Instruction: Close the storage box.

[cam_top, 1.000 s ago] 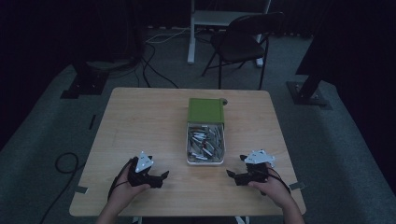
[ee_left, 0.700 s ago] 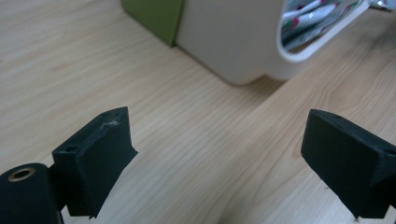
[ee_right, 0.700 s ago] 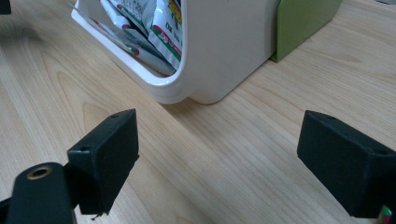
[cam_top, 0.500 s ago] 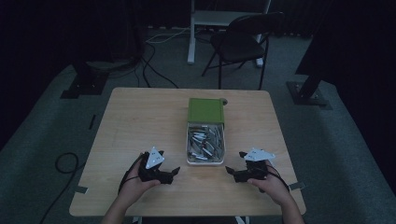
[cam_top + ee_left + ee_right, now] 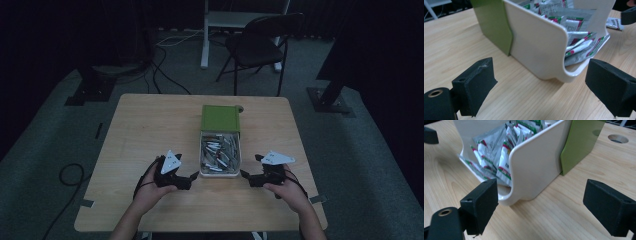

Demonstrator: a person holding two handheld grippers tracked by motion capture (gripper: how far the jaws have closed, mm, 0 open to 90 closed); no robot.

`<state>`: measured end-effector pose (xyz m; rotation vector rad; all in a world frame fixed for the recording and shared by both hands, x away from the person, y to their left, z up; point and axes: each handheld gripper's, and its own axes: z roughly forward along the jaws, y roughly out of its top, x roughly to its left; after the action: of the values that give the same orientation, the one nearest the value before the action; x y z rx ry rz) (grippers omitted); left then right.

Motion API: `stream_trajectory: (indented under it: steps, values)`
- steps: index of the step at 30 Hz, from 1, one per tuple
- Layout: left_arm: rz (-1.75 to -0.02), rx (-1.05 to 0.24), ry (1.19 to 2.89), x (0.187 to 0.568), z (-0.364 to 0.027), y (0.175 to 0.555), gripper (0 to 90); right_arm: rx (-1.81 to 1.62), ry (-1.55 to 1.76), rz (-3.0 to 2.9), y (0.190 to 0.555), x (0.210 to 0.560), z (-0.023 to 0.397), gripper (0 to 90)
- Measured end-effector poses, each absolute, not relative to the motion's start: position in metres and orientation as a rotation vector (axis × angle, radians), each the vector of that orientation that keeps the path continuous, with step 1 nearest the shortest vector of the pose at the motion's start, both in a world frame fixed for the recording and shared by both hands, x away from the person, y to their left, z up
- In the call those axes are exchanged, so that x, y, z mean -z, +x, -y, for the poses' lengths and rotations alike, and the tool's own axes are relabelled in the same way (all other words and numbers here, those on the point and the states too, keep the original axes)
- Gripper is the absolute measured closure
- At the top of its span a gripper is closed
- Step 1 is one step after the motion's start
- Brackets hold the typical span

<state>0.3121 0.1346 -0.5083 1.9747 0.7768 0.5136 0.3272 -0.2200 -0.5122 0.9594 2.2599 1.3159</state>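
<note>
Dark floor surrounds your wooden table point(image 5: 150, 125); a white box point(image 5: 202, 172) with a green lid point(image 5: 220, 118) sits near its middle, full of sachets point(image 5: 219, 150); your left gripper point(image 5: 192, 177) rests just beside the box's near left corner, fingers point(image 5: 474, 87) spread wide, gripping nothing; your right gripper point(image 5: 248, 167) sits near its near right corner, fingers point(image 5: 480, 205) equally wide and empty.

High view dim and murky; both gripper views bright, sharp.

White box point(image 5: 220, 172), green lid point(image 5: 220, 118); silver packets point(image 5: 218, 150), red-green print.
</note>
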Motion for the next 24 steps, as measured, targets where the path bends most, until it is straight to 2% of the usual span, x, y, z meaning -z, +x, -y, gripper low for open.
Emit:
stream_trajectory:
  steps: [24]
  values:
    - [-0.779,-0.521,1.954,0.504,-0.126,0.333,9.5,-1.338,1.022,-2.216,0.343,0.513,0.214,12.6]
